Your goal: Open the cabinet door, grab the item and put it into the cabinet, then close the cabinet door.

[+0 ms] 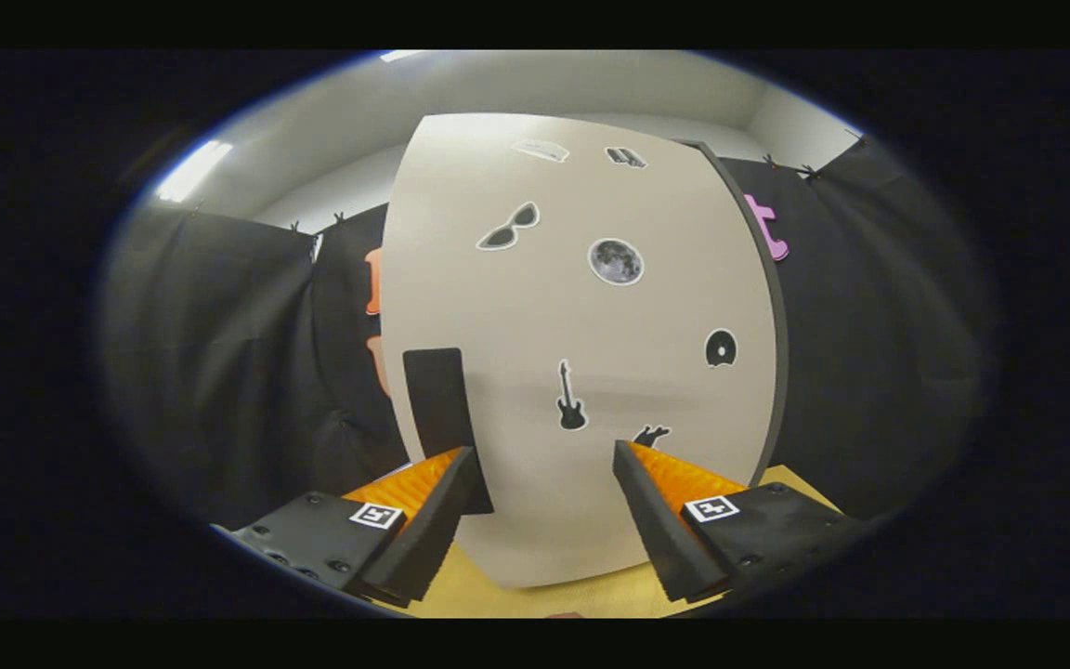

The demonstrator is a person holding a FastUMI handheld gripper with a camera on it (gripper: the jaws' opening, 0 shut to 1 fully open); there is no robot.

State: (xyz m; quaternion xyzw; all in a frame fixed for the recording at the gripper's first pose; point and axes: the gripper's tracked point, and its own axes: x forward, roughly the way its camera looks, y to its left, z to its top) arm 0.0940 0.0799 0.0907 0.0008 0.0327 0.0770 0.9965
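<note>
The cabinet door (581,353) at frame centre looks shut, its black handle (442,418) untouched; the gripper (544,502) hangs wide open, empty. Every step seemingly remains.

- Test booth inside a plain room, not a lived-in home.
- Black cloth (247,372) hung as walls on both sides, pinned up with small clips (781,165) along the top edge.
- Above the cloth: bare white walls and ceiling (572,84) with strip lights (193,170), office or lab style.
- One prop: a beige cabinet (581,372), door closed, dark handle (442,418), covered in stickers: sunglasses (508,228), moon (616,261), guitar (571,398).
- Cabinet stands on a yellow tabletop (535,599).
- Gripper (544,478) fingers spread apart, aimed at the door, handle just ahead of the left finger; tracking markers (711,508) on both fingers, so a data-recording rig.
</note>
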